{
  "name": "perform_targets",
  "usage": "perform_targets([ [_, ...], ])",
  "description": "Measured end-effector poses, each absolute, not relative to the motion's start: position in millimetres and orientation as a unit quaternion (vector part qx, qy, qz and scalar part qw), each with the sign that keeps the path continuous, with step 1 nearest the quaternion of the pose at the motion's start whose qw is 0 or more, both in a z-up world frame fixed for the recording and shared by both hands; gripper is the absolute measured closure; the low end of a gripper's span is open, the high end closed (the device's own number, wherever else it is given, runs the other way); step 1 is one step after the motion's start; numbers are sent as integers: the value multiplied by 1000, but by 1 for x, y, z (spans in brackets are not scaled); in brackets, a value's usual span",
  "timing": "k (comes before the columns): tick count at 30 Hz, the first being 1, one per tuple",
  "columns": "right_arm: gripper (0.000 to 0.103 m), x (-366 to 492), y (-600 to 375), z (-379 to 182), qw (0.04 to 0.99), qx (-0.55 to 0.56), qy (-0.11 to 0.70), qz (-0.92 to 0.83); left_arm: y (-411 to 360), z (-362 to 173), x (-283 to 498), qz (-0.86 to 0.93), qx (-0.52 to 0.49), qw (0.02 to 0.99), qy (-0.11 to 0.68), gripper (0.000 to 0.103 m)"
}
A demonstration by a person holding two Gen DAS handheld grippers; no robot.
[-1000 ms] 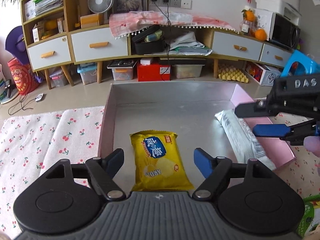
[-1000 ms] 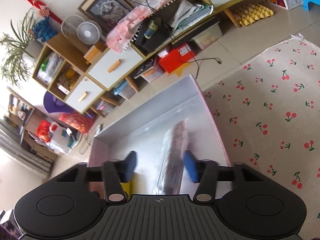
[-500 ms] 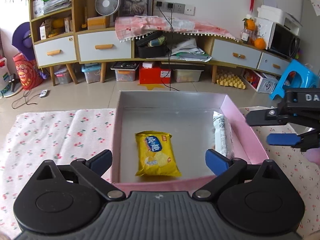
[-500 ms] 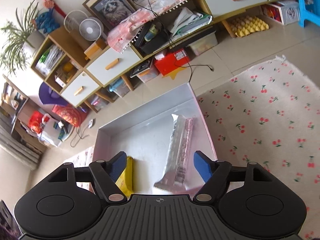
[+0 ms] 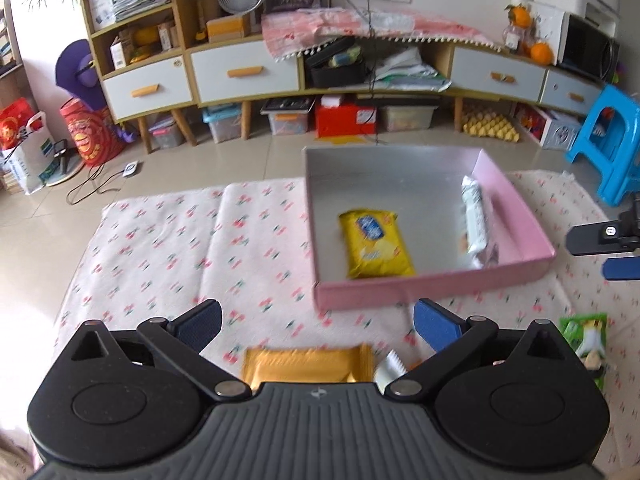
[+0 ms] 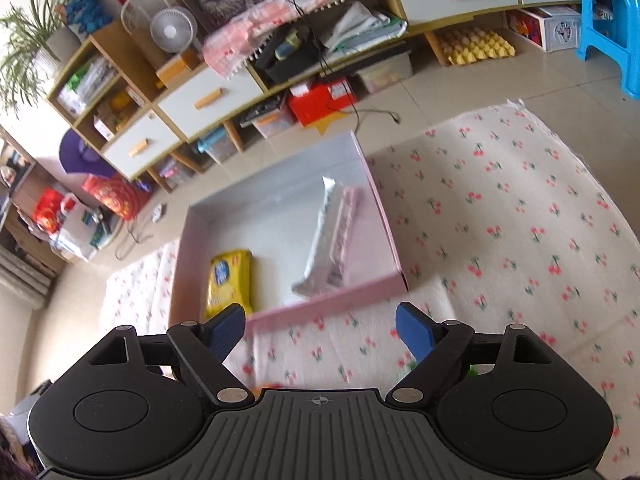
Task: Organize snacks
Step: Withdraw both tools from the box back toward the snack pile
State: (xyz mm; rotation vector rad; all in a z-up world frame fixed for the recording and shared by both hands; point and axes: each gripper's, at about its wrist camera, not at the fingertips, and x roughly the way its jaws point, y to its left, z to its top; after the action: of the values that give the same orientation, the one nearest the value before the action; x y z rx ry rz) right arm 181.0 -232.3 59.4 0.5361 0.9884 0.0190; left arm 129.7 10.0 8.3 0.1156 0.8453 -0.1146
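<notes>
Left wrist view: my left gripper [image 5: 316, 326] hovers level, jaws wide, short of the pink box [image 5: 432, 286] — the yellow chip bag [image 5: 374, 244] and silver packet [image 5: 474, 216] lie inside, a gold packet [image 5: 304, 364] nearer me.

Right wrist view: my right gripper [image 6: 320, 330] tilts, jaws wide and empty, also short of the box.

A cherry-print cloth [image 5: 168, 240] covers the floor before a long sideboard [image 5: 244, 76], a blue stool [image 5: 608, 140] nearby.
</notes>
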Motion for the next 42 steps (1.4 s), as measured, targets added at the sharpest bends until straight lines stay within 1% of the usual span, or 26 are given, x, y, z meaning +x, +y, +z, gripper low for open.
perform_targets([
  [6,17,164,-225,56,838,245,488,13,24,-1,120,-48,46,902,427,1],
  [15,16,148,-212,34,824,234,515,43,47,-15,110,-52,45,898,434,1],
  [20,16,148,-203,30,834,187,516,57,60,-24,113,-53,65,900,427,1],
  [26,16,144,-192,30,850,132,503,81,72,-39,118,-122,127,902,394,1],
  [35,16,144,-166,17,854,43,502,128,69,-57,133,-166,155,886,405,3],
  [40,16,153,-158,4,852,26,508,122,64,-62,142,-153,163,883,412,10],
  [42,16,157,-157,0,851,28,510,120,62,-63,144,-143,159,886,412,8],
])
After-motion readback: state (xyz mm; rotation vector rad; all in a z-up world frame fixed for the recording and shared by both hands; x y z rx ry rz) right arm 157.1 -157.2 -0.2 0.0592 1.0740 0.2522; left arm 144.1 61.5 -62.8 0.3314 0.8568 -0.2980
